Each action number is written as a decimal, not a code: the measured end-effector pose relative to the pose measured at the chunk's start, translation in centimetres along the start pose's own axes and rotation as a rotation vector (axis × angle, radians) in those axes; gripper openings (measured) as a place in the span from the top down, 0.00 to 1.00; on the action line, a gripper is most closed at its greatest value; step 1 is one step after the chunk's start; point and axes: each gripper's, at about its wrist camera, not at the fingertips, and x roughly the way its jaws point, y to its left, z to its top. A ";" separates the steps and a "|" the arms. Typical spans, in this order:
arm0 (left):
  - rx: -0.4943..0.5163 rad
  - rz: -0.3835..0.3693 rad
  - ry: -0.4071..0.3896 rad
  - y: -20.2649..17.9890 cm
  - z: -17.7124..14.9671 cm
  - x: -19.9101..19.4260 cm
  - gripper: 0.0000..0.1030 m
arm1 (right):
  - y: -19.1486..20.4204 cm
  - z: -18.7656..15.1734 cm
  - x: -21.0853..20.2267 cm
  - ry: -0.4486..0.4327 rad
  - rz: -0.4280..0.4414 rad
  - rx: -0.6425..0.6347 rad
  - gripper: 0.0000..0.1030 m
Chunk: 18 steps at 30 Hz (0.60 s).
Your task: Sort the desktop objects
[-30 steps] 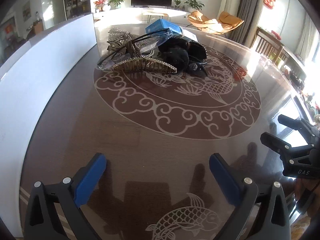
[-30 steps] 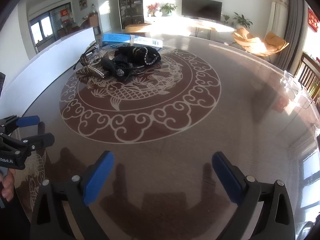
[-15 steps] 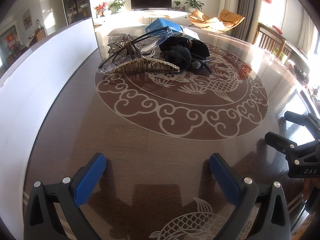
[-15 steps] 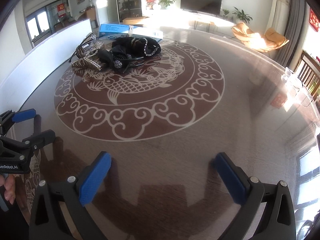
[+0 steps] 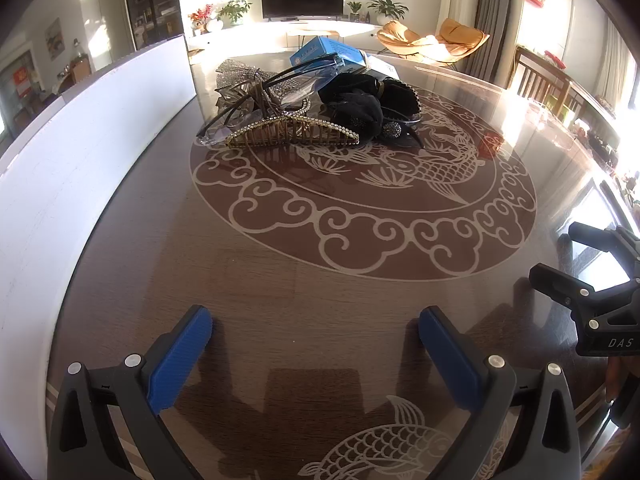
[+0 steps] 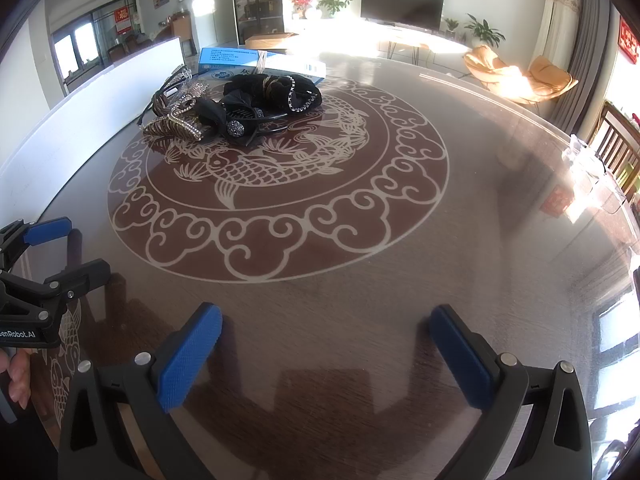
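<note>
On the far side of a round dark-brown table [image 5: 280, 272] with a glossy top and a pale carp-and-cloud medallion lies a heap of small accessories. A gold comb-shaped hair clip set with rhinestones [image 5: 294, 135] sits at the heap's near edge. Black-rimmed clear-lens glasses [image 5: 276, 92] lean across a silver glittery piece behind it. Just right of them rests a bundle of black fabric hair accessories with jewelled trim [image 5: 370, 108], and a blue and white cardboard box [image 6: 260, 65] lies flat behind the heap, touching it. A long white panel [image 5: 80, 152] stands along the table's left edge.

Both tools hover over the bare near part of the table, well apart from the heap. The left gripper [image 5: 316, 354] has its blue-padded jaws spread wide with nothing between them. The right gripper [image 6: 326, 354] is likewise spread to its widest and holds nothing.
</note>
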 end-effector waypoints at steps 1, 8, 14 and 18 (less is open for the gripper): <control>0.000 0.000 0.000 0.0 0.0 0.0 0.00 | 0.0 0.0 0.0 0.000 0.000 0.000 0.00; 0.000 0.000 0.000 0.0 0.0 0.0 0.00 | 0.0 0.0 0.0 0.000 0.000 0.000 0.00; 0.001 0.000 0.000 0.0 -0.1 0.0 0.00 | 0.0 0.0 0.0 0.000 0.000 0.000 0.00; 0.001 -0.001 0.000 0.1 -0.1 -0.1 0.00 | 0.0 0.0 0.0 0.000 0.000 0.000 0.00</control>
